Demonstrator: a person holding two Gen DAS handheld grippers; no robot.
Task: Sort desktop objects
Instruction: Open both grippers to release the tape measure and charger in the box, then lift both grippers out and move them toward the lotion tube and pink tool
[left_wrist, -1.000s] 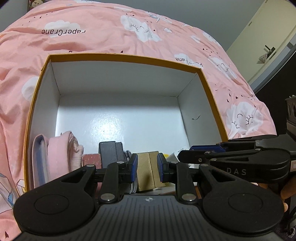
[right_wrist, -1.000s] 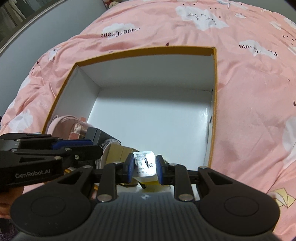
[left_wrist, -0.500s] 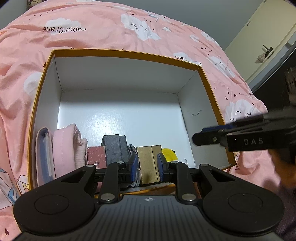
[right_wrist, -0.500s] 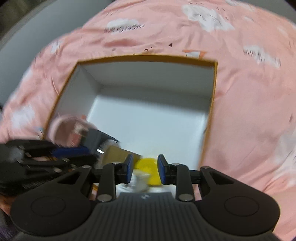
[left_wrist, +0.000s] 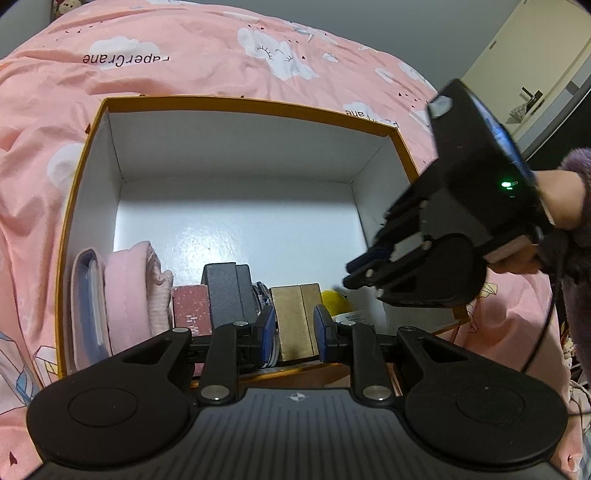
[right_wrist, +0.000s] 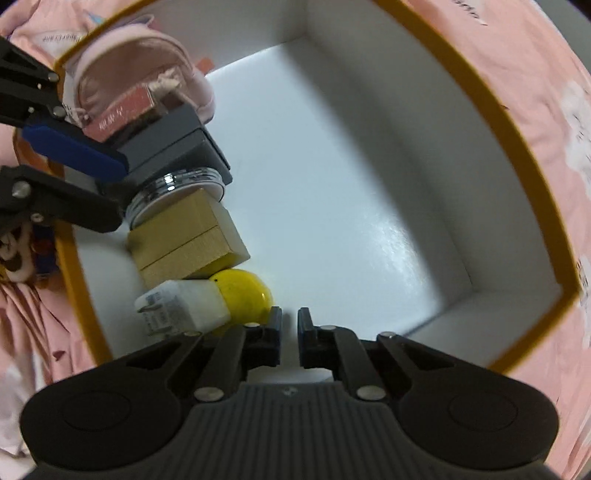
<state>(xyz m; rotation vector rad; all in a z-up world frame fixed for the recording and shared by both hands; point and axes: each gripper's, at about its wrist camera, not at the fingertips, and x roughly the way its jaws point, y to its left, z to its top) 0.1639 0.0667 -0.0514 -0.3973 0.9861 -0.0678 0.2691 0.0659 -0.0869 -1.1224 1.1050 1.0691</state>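
My left gripper (left_wrist: 294, 334) sits at the near wall of the box (left_wrist: 236, 105), its jaws narrowly parted either side of the gold box (left_wrist: 295, 317); contact I cannot tell. My right gripper (right_wrist: 289, 334) holds nothing, jaws narrow, just beside the yellow ball (right_wrist: 245, 291) and white charger (right_wrist: 181, 308).

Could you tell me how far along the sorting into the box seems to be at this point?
Mostly done, it seems: a pink pouch, dark case, gold box, yellow ball and white charger stand in a row along one wall of the box. The left gripper straddles the gold box; the right gripper holds nothing. Any items left outside are out of view.
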